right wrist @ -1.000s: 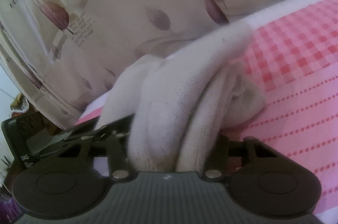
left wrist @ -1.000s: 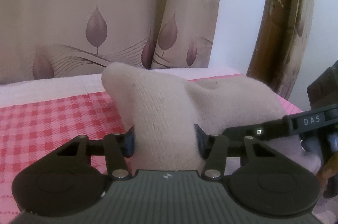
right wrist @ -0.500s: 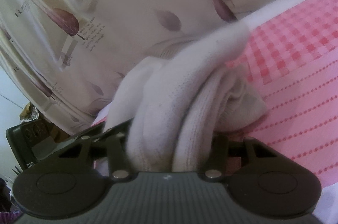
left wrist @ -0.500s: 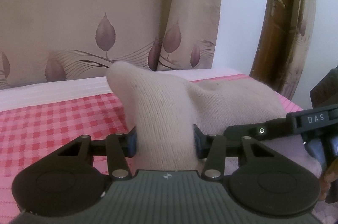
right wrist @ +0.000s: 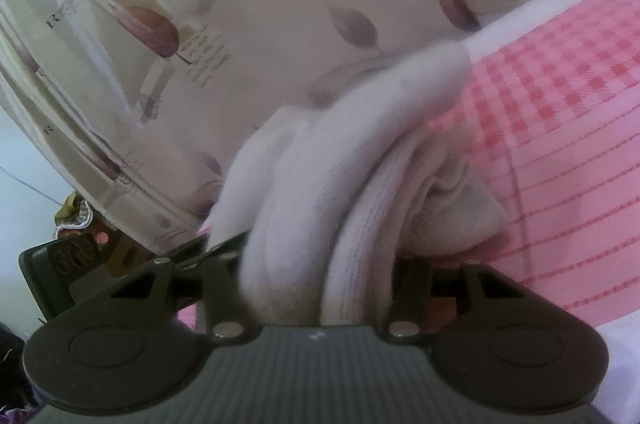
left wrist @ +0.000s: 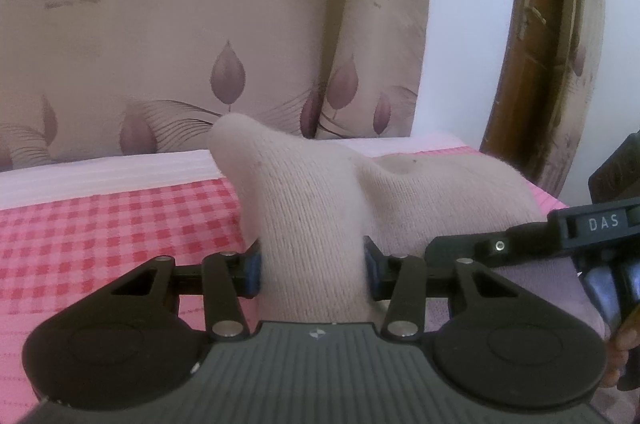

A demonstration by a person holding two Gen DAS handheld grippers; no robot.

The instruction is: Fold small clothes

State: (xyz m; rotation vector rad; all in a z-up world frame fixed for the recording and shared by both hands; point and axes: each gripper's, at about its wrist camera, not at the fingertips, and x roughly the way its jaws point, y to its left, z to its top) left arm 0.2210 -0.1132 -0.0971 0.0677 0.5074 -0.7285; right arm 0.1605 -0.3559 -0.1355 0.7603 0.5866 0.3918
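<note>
Cream knit garment (left wrist: 316, 224), held at two points.
Left gripper (left wrist: 312, 274) and right gripper (right wrist: 316, 288) each clamp bunched knit; pink checked sheet (left wrist: 100, 224) beneath.

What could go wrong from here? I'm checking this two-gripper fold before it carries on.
1. The left gripper clamps only a narrow bunch of the cream knitted garment; a tug could pull it free.
2. The right gripper pinches several bunched layers, so the fold may land lumpy or uneven.
3. Loose fabric sagging toward the pink checked bedsheet could drag and wrinkle.
</note>
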